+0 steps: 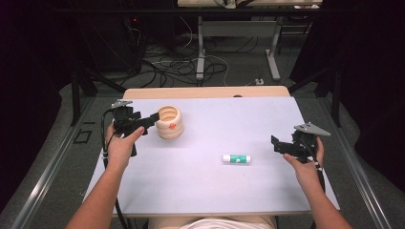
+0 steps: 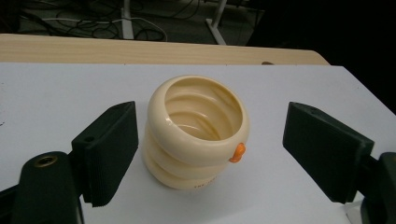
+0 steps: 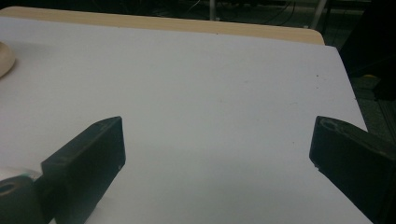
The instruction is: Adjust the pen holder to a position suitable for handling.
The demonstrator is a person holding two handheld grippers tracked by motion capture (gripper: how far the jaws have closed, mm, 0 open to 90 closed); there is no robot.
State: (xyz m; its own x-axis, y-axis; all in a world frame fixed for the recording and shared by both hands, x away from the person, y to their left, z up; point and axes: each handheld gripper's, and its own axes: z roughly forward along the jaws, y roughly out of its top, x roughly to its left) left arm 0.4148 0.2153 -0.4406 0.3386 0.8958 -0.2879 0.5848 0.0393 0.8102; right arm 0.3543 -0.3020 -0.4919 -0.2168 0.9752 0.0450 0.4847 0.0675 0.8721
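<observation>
A cream, ribbed cup (image 1: pixel 170 122) with a small orange knob on its side stands upright at the back left of the white table top (image 1: pixel 205 186). My left gripper (image 1: pixel 153 118) is held just left of it, pointing toward it. In the left gripper view the cup (image 2: pixel 198 135) sits between the jaws of my left gripper (image 2: pixel 210 112), which are open and apart from the cup's sides. A white and green tube (image 1: pixel 236 158) lies on its side right of centre. My right gripper (image 1: pixel 276 143) hovers open to the tube's right; in its own view my right gripper (image 3: pixel 217 154) has bare table between its jaws.
A strip of wooden table (image 1: pixel 205 91) runs behind the white top. Beyond it are cables and metal table legs (image 1: pixel 200 52) on the floor. The cup's rim (image 3: pixel 4 58) shows at the left edge of the right gripper view.
</observation>
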